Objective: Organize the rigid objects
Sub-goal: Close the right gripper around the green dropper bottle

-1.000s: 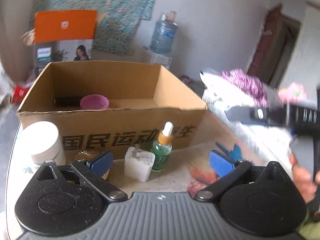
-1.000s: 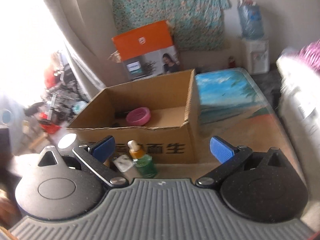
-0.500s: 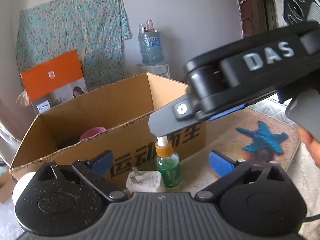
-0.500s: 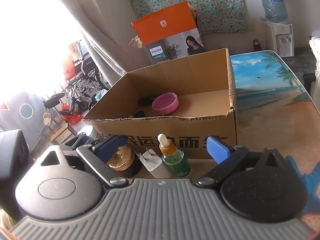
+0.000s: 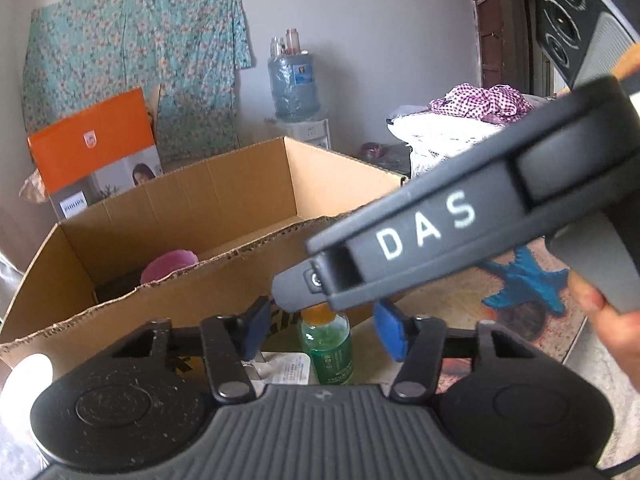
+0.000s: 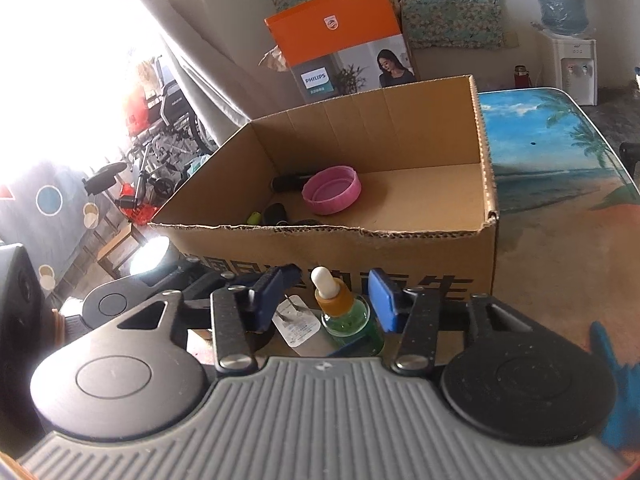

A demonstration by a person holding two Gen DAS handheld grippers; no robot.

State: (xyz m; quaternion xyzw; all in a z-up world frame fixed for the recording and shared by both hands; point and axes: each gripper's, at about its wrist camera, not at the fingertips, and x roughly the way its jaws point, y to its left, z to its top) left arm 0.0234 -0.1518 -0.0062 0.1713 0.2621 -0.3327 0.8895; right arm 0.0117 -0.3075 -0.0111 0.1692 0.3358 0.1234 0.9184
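While both grippers hover with fingers spread wide around the small green glass dropper bottle (image 6: pixel 347 317) standing before the open cardboard box (image 6: pixel 400 248), the right gripper (image 6: pixel 326 300) should pinch its rigid, slippery, likely fragile body, not its soft bulb.

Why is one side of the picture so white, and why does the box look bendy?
Right wrist view: window daylight washes out the left side, glaring off a white jar. Both views: the fisheye lens bends the cardboard box edges. Left wrist view: the right hand-held gripper looms large because it is close.
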